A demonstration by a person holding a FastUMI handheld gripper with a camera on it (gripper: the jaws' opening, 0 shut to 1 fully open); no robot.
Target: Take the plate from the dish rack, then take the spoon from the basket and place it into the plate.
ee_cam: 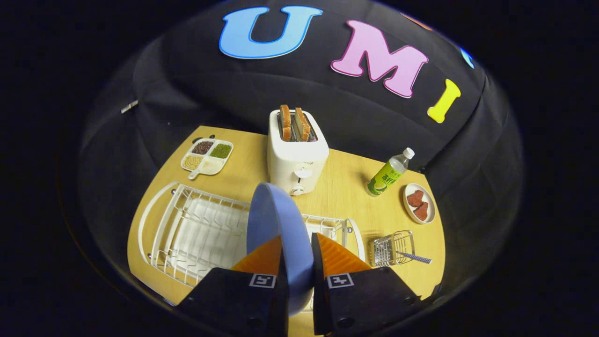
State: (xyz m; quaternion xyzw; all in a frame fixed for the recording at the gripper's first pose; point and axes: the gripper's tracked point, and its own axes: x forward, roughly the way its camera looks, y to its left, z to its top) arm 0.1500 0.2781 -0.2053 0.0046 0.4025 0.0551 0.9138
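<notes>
Blue and held on edge, the plate [276, 220] stands between the two fingers of the gripper [296, 255], which are closed on its rim, one on each face. The edge-on grip suits a plate taken from upright slots: the fingers reach the rim without touching the wires. The plate sits above the white wire dish rack [187, 229], apparently clear of it, so the first step of the task appears nearly complete, with set-down not yet done.

To the right of the fingers, a small wire basket [393, 248] stands on the table, and the spoon [414, 256] lies across its rim with the handle projecting away from the rack. That projecting handle offers a free end for a later pinch.

Light wood forms the tabletop [346, 187]. Beyond the plate stands a white toaster [297, 150] with two slices of bread in its slots. A divided tray [207, 157] of grains or beans lies beyond the rack. A green bottle [388, 173] stands well right of the toaster, just beside a small dish [420, 202] holding two red pieces. Bare wood between the rack and the basket looks sufficient for the plate. Black cloth encloses the table on all visible sides.
</notes>
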